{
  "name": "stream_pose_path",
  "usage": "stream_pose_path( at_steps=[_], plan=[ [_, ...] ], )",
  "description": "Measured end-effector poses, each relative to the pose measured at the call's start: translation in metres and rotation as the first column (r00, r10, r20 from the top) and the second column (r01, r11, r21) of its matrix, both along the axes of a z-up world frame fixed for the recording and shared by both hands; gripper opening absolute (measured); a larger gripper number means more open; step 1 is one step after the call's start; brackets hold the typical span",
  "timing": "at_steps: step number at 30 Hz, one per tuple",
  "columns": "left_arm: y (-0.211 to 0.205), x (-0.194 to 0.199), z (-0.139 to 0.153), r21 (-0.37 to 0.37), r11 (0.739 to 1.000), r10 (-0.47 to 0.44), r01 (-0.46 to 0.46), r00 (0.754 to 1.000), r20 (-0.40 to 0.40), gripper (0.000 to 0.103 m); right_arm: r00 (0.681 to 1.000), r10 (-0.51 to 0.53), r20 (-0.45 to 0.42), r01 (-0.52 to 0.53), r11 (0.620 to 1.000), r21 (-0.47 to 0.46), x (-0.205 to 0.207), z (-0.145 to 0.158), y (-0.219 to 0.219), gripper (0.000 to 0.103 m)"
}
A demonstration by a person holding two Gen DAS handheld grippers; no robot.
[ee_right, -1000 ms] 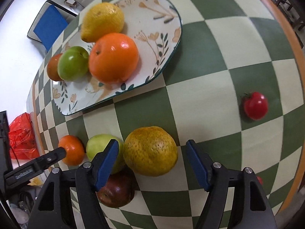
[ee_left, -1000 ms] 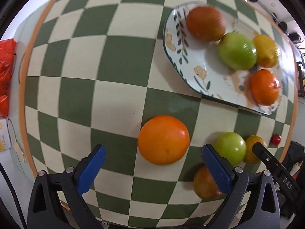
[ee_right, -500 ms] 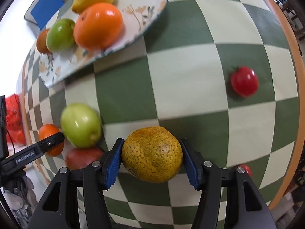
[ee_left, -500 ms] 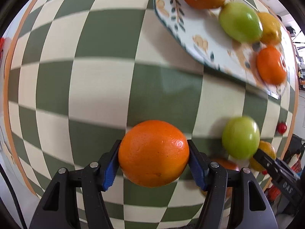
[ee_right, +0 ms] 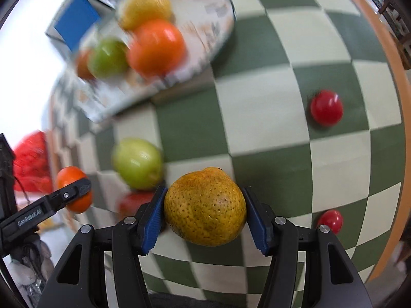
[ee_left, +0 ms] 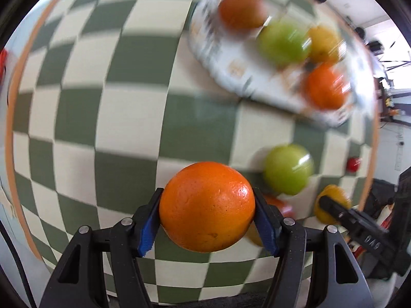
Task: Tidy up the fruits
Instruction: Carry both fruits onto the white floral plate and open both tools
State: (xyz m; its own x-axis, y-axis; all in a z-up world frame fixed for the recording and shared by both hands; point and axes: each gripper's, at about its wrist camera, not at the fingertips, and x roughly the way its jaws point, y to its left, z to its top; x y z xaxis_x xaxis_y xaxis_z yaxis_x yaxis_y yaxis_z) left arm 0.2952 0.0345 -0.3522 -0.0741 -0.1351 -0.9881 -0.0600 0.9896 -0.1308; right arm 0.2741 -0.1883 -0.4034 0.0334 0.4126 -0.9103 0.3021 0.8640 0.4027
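My left gripper is shut on a bright orange, held above the checkered table. My right gripper is shut on a speckled yellow-green orange, also lifted off the cloth. A flowered oval plate lies ahead, blurred, with several fruits on it: a reddish one, a green apple, a lemon and an orange. In the right wrist view the same plate sits at the upper left. A loose green apple and a red fruit rest on the table between the two grippers.
Two small red tomatoes lie on the cloth to the right. A red bag sits past the table's left edge, and a blue chair stands beyond the plate. The table's orange rim curves along the right.
Both grippers closed on their fruits and lifted them. The views are now blurred from motion, and the plate looks nearer the middle of each view.
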Motion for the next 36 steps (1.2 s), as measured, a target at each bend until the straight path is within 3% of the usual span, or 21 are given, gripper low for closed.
stream_pose_path(
  at_steps=[4,7,11,18,25,29,32,34,36],
  plan=[
    [-0.014,0.048,0.03,-0.038,0.999,0.002,0.0,0.999,0.051,0.063,0.994,-0.039,0.103,0.037,0.999,0.03,0.034,0.037,-0.012,0.061],
    [-0.019,0.083,0.025,-0.042,0.999,0.009,-0.007,0.999,0.049,0.063,0.988,-0.043,0.151,0.046,0.999,-0.014,0.071,0.049,-0.021,0.061],
    [-0.024,0.116,0.0,-0.013,1.0,0.007,-0.007,1.0,0.008,0.063,0.989,-0.047,0.143,0.058,0.995,-0.075,0.118,0.041,-0.044,0.061],
    [-0.024,0.139,-0.023,0.049,0.999,-0.003,0.006,0.999,-0.052,0.063,0.994,-0.052,0.093,0.06,0.995,-0.084,0.165,0.007,-0.049,0.061],
    [-0.011,0.144,-0.022,0.076,0.997,0.02,-0.016,0.998,-0.051,0.064,0.997,-0.051,0.054,0.054,0.997,-0.06,0.173,-0.006,-0.052,0.063],
    [-0.007,0.15,-0.017,0.083,0.996,0.029,-0.027,0.999,-0.02,0.083,0.997,-0.046,0.066,0.05,0.997,-0.063,0.171,-0.003,-0.051,0.076],
    [-0.004,0.152,-0.01,0.095,0.995,0.025,-0.025,1.0,0.002,0.085,0.997,-0.024,0.077,0.031,0.995,-0.096,0.169,0.004,-0.05,0.078],
    [-0.005,0.151,-0.008,0.106,0.994,0.021,-0.022,1.0,0.012,0.085,0.997,0.002,0.084,0.01,0.99,-0.138,0.165,0.012,-0.048,0.089],
    [-0.005,0.146,-0.001,0.14,0.99,0.007,-0.012,0.999,0.038,0.084,0.995,0.043,0.092,-0.025,0.981,-0.193,0.158,0.02,-0.042,0.094]
  ],
)
